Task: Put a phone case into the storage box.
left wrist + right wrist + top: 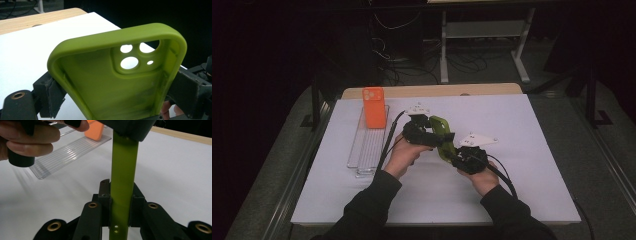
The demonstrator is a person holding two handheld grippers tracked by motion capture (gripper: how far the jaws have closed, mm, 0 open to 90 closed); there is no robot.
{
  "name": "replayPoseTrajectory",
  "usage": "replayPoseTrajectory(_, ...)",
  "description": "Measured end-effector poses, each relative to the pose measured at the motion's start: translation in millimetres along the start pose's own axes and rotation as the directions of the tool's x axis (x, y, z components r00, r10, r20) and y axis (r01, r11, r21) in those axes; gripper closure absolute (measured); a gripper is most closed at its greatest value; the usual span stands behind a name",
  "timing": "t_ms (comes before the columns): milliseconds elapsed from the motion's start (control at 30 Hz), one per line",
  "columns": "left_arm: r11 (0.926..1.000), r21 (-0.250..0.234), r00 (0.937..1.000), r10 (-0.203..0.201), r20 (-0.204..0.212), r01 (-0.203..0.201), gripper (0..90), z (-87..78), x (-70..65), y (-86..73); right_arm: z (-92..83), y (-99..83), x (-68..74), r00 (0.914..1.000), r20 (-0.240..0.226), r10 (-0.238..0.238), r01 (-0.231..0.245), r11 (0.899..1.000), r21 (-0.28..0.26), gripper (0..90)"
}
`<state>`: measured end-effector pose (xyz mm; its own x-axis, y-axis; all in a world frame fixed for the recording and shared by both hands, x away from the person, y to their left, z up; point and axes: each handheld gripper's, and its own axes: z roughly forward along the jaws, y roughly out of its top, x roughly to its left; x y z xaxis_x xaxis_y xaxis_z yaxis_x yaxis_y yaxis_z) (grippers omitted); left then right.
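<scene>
Holding a soft green phone case between both grippers above the middle of the white worktop, you have little margin for a slip. At about ten o'clock from your hands a clear ridged tray lies on the worktop, with an orange phone standing at its far end.

Your left gripper has its fingers pressed against the case's two long sides, spanning its width near the camera cutouts. Your right gripper has its fingers nearly together, pinching the case through its thin profile at the lower end.

To my eye the main risk is the case bowing or twisting: it looks like flexible silicone, so pulling the hands apart or rolling one wrist could pop it out of the left fingers, which grip only its rounded rim. Squeezing harder may fold it.

In the high view the grip points are hidden behind gripper bodies and hands. The case's bottom edge is cut off in the left gripper view, and the orange phone is partly blocked in the right gripper view.
</scene>
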<state>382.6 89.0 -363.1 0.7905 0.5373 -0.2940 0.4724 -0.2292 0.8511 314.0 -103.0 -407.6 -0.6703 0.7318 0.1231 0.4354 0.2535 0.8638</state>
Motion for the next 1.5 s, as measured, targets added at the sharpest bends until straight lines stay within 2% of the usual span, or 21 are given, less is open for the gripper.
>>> replayPoseTrajectory(100, 0.9999, 0.014, 1.0, 0.008, 0.001, -0.008, 12.4, -1.7, 0.8, 0.4, 0.5, 0.0, 0.1, 1.0, 0.004, -0.008, 0.008, 1.0, 0.003, 74.9)
replayPoseTrajectory(167, 1.0, 0.007, 1.0, -0.002, 0.005, 0.002, 12.9, -1.5, 0.3, 0.5, 1.0, -0.3, 0.7, 0.9998, 0.011, -0.019, 0.019, 1.0, 0.004, 72.7)
replayPoseTrajectory(300, 0.9993, 0.028, 0.9996, 0.026, -0.01, -0.026, 14.4, -3.0, 2.7, 0.5, -0.7, -0.1, -0.3, 0.9994, 0.013, -0.031, 0.031, 0.999, 0.005, 55.5)
replayPoseTrajectory(400, 0.9996, 0.026, 0.9998, 0.015, -0.016, -0.014, 14.6, -5.6, 4.6, 1.5, -3.2, 0.0, -4.6, 0.9999, 0.005, -0.015, 0.015, 1.0, 0.006, 46.9)
replayPoseTrajectory(433, 0.9994, 0.025, 0.9995, 0.024, -0.019, -0.023, 14.6, -6.9, 6.3, 1.9, -4.2, -0.6, -7.1, 0.9998, -0.004, -0.017, 0.017, 1.0, 0.011, 43.6)
replayPoseTrajectory(567, 0.9995, 0.025, 0.9991, 0.017, -0.04, -0.016, 14.8, -13.7, 9.7, 4.1, -9.9, -5.2, -15.9, 0.9993, -0.036, 0.004, -0.002, 0.999, 0.052, 29.6)
replayPoseTrajectory(633, 0.9997, 0.024, 0.9987, 0.011, -0.051, -0.01, 14.8, -17.0, 11.6, 5.4, -14.2, -9.2, -20.7, 0.9996, -0.029, 0.005, -0.003, 0.997, 0.071, 23.8)
replayPoseTrajectory(767, 0.9996, 0.023, 0.9977, 0.017, -0.066, -0.016, 14.9, -23.3, 14.8, 8.8, -23.9, -17.7, -26.4, 0.9999, -0.011, -0.008, 0.009, 0.998, 0.059, 13.8)
replayPoseTrajectory(867, 0.9996, 0.021, 0.997, 0.022, -0.074, -0.02, 15.0, -26.5, 16.3, 11.3, -30.4, -24.5, -28.5, 0.9995, 0.001, -0.032, 0.031, 0.997, 0.064, 12.4)
replayPoseTrajectory(1000, 0.9994, 0.02, 0.996, 0.03, -0.084, -0.028, 14.9, -31.6, 16.9, 15.0, -39.1, -34.7, -32.3, 0.9997, 0.016, -0.021, 0.02, 0.997, 0.073, 6.4)
replayPoseTrajectory(1100, 0.9993, 0.015, 0.9955, 0.035, -0.089, -0.033, 15.0, -35.6, 17.7, 17.5, -43.6, -43.2, -36.0, 0.9998, 0.014, -0.013, 0.011, 0.994, 0.104, 0.0)
replayPoseTrajectory(1233, 0.999, 0.014, 0.9944, 0.043, -0.097, -0.042, 14.9, -40.7, 19.4, 20.4, -47.6, -51.9, -35.7, 0.9994, 0.019, -0.029, 0.026, 0.989, 0.149, 0.0)
replayPoseTrajectory(1267, 0.9988, 0.014, 0.9939, 0.047, -0.1, -0.046, 15.0, -42.5, 20.2, 21.4, -48.5, -53.7, -35.8, 0.999, 0.016, -0.042, 0.039, 0.987, 0.155, 0.0)
replayPoseTrajectory(1300, 0.9989, 0.014, 0.9938, 0.046, -0.101, -0.045, 15.0, -43.6, 20.4, 21.9, -49.7, -55.5, -34.2, 0.9993, 0.019, -0.033, 0.03, 0.987, 0.159, 0.0)
replayPoseTrajectory(1467, 0.9988, 0.008, 0.9924, 0.05, -0.112, -0.049, 15.0, -49.8, 22.0, 25.9, -54.2, -62.3, -35.6, 0.9978, 0.03, -0.06, 0.053, 0.982, 0.18, 0.0)
replayPoseTrajectory(1500, 0.9988, 0.004, 0.9919, 0.048, -0.118, -0.048, 15.0, -51.0, 22.3, 26.9, -55.1, -63.4, -35.9, 0.9984, 0.029, -0.049, 0.043, 0.982, 0.186, 0.0)
